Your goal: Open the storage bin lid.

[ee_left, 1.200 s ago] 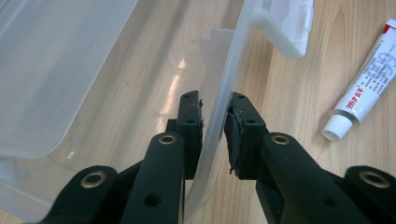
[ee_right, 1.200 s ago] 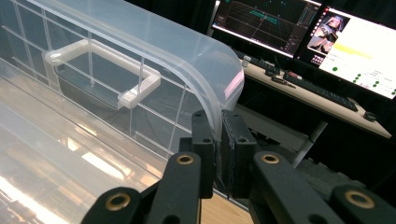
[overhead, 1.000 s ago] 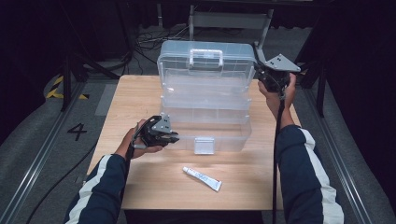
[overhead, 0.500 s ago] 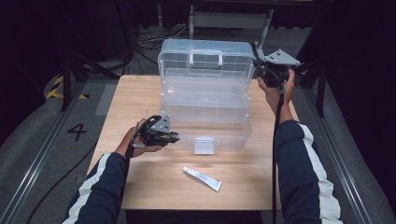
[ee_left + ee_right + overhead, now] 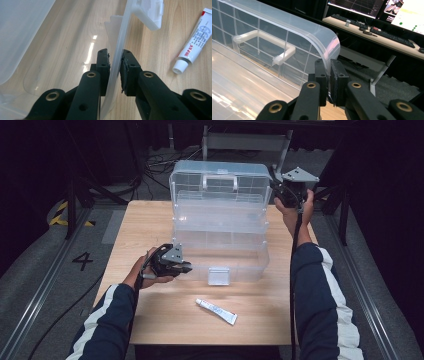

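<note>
The glue tube (image 5: 193, 40) runs off the left gripper view's right edge — its print too small to read; the organizer box (image 5: 50, 50) is cropped too.

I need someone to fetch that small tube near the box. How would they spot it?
On the wooden table, look in front of the clear plastic box, toward the person's edge. The tube lies flat there, alone: small and white with a white cap and printed lettering.
</note>
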The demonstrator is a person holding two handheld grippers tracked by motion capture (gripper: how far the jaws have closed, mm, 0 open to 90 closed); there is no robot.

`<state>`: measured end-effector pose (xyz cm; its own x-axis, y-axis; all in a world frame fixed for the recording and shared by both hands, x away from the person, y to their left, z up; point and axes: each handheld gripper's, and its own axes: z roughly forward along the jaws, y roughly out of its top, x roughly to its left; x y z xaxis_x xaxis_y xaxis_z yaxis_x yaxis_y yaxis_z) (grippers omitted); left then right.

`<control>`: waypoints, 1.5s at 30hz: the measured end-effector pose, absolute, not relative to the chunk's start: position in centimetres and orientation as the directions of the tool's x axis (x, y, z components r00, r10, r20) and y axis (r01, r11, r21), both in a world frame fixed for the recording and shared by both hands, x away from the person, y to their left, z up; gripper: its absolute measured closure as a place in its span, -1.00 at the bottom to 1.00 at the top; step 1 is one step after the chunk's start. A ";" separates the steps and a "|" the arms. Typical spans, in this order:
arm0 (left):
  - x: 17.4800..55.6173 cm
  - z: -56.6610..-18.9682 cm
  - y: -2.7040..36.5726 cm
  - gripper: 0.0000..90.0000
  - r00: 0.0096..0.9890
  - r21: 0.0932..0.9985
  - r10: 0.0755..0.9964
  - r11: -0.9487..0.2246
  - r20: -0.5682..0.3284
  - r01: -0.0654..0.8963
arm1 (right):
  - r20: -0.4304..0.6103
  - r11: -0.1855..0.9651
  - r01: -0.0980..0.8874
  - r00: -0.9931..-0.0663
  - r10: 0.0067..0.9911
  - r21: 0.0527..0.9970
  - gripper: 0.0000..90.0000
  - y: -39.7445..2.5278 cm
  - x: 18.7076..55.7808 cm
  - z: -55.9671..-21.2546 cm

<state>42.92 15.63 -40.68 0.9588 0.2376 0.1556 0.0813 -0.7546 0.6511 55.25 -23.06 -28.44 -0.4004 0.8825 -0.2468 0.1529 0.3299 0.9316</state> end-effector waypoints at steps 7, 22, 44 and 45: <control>42.9 -40.7 15.6 0.76 0.960 0.651 0.232 -0.755 0.157 0.076 | -0.239 0.326 0.165 -0.402 0.884 0.931 0.90 -23.0 55.7 -28.4; 43.0 -40.8 15.7 0.76 0.962 0.654 0.228 -0.752 0.152 0.075 | -0.235 0.325 0.172 -0.403 0.885 0.930 0.90 -23.0 56.2 -28.3; 43.0 -40.8 15.7 0.76 0.962 0.656 0.228 -0.751 0.149 0.077 | -0.208 0.315 0.212 -0.413 0.887 0.925 0.89 -23.0 58.0 -28.2; 43.0 -40.8 15.7 0.76 0.962 0.656 0.229 -0.751 0.149 0.077 | -0.208 0.315 0.212 -0.411 0.887 0.925 0.89 -23.0 58.1 -28.3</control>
